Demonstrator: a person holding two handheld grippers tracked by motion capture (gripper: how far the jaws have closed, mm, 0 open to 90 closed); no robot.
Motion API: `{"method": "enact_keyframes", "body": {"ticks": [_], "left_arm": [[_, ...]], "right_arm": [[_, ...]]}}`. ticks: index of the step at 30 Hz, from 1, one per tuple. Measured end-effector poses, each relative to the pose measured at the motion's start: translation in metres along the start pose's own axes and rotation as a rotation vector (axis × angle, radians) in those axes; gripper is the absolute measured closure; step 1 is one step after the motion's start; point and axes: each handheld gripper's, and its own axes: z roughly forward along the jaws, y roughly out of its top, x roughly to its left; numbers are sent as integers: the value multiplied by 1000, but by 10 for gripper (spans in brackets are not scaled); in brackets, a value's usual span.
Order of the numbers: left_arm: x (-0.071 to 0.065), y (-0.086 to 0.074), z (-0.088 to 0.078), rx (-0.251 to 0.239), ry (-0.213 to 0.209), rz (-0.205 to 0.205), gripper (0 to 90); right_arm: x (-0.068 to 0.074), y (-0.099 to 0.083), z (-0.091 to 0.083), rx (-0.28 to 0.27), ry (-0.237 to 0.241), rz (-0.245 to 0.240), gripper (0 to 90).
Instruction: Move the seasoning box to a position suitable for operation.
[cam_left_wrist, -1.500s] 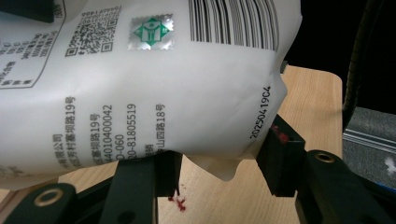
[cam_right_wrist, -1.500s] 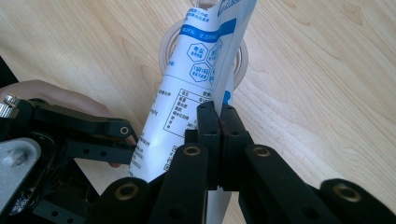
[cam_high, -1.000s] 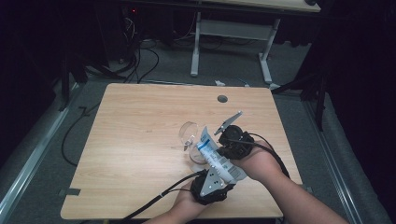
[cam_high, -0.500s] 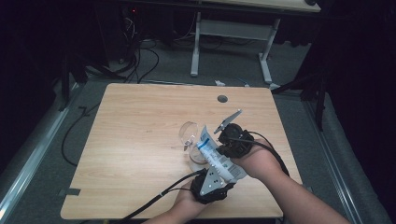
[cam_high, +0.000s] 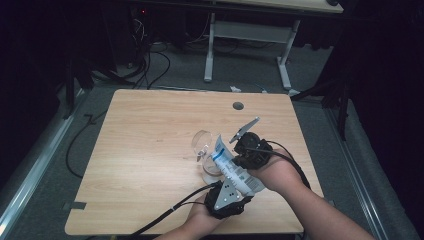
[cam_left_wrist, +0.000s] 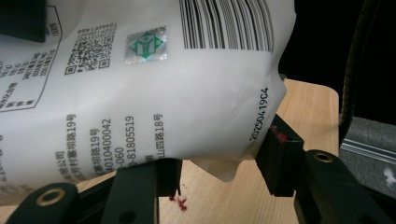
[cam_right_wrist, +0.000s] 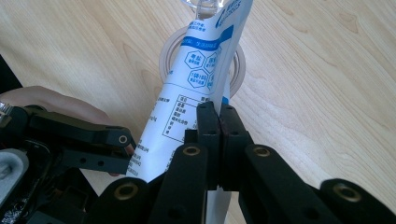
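Compared with the views taken a second and half a second earlier, nothing has shifted: both hands, the pouch and the glass keep the same places near the front right of the table (cam_high: 150, 150).

Left gripper (cam_high: 229, 197), high view: held low at the table's near edge, its jaws about half apart and clamped on the lower, wide end of the white printed pouch (cam_high: 231, 167). In the left gripper view the pouch (cam_left_wrist: 140, 93) bulges between the two black jaws, which press on its bottom corners; a barcode, a square code and a printed date show on its face.

Right gripper (cam_high: 239, 155), high view: it meets the pouch from the right, higher up along its length. In the right gripper view the jaws stand together, pinching a thin edge of the pouch (cam_right_wrist: 196, 79) between their pads (cam_right_wrist: 208, 126).

The pouch slants from the left gripper up and away, with its blue-printed top end over the mouth of a clear glass (cam_high: 212, 167) that stands on the table. A second clear, rounded piece (cam_high: 202, 142) lies just beyond the glass, touching or nearly touching it. In the right gripper view the rim of the glass (cam_right_wrist: 166, 51) circles behind the pouch's top.
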Motion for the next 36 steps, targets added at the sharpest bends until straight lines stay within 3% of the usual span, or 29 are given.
{"method": "enact_keyframes", "body": {"ticks": [36], "left_arm": [[5,7,1,-21,8,12,575]], "right_arm": [[-4,5,-4,-12,-28,-14,900]]}}
